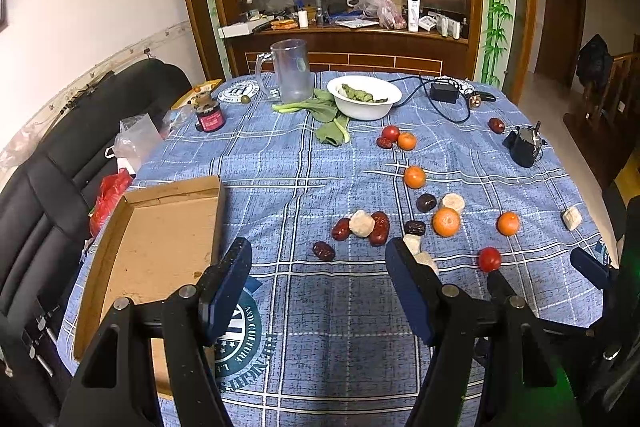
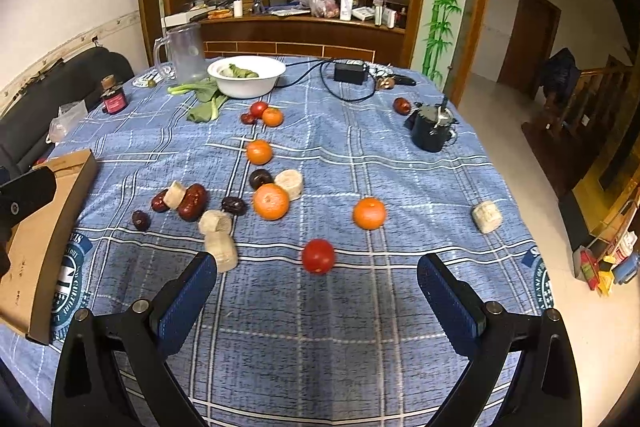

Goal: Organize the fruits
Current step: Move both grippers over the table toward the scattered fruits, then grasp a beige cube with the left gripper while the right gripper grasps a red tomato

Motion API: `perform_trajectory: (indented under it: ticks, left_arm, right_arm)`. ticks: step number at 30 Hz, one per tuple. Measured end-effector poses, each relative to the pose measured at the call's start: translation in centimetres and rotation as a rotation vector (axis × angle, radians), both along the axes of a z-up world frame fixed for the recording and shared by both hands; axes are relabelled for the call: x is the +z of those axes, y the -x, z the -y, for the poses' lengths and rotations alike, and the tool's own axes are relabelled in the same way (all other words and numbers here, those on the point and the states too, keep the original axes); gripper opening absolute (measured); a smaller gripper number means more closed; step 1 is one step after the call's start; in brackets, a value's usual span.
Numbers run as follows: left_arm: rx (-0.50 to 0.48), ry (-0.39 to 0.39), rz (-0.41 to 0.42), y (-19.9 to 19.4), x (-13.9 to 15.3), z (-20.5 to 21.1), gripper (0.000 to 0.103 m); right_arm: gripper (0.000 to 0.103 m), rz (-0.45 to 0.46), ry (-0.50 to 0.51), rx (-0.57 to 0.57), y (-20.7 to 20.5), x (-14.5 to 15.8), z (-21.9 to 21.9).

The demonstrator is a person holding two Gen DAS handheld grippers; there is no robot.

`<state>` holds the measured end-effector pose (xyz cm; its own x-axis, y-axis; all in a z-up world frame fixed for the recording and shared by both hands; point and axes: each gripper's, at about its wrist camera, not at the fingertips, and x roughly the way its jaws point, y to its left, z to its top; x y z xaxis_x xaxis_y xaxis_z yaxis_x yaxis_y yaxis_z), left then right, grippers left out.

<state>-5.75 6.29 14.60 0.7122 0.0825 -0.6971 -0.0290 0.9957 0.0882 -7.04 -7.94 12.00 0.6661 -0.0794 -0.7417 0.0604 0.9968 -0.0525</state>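
- Left wrist: left claw [image 1: 319, 267] apart, empty, above table [image 1: 280, 163]; scattered fruits [image 1: 446, 221] ahead, cardboard tray [image 1: 160, 247] to its left.
- Right wrist: right claw [image 2: 317, 281] apart, empty; red tomato [image 2: 318, 255] just beyond it, on the table.

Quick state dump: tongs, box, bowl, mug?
Left tongs: open, nothing between the pads.
Right tongs: open, nothing held.
Shallow brown cardboard box: open-topped, no fruit inside.
White round bowl: upright, holds green leaves.
Clear glass mug: upright, looks empty.
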Motion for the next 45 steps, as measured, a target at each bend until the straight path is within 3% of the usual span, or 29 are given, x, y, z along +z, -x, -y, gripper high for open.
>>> perform_trajectory:
  ticks: [13, 23, 45]
  left_arm:
    - [0.006, 0.028, -0.090, -2.1, -2.8, -2.4, 0.069]
    - [0.016, 0.100, -0.183, -3.7, -6.1, -4.5, 0.068]
    - [-0.017, 0.113, -0.254, -5.7, -8.7, -3.1, 0.068]
  right_arm:
    - [0.102, -0.080, -0.023, -0.032, -0.9, -2.3, -0.1]
    - [0.102, -0.123, -0.037, -0.027, -1.9, -3.9, 0.1]
    - [0.102, -0.142, -0.037, 0.016, -3.6, -5.4, 0.2]
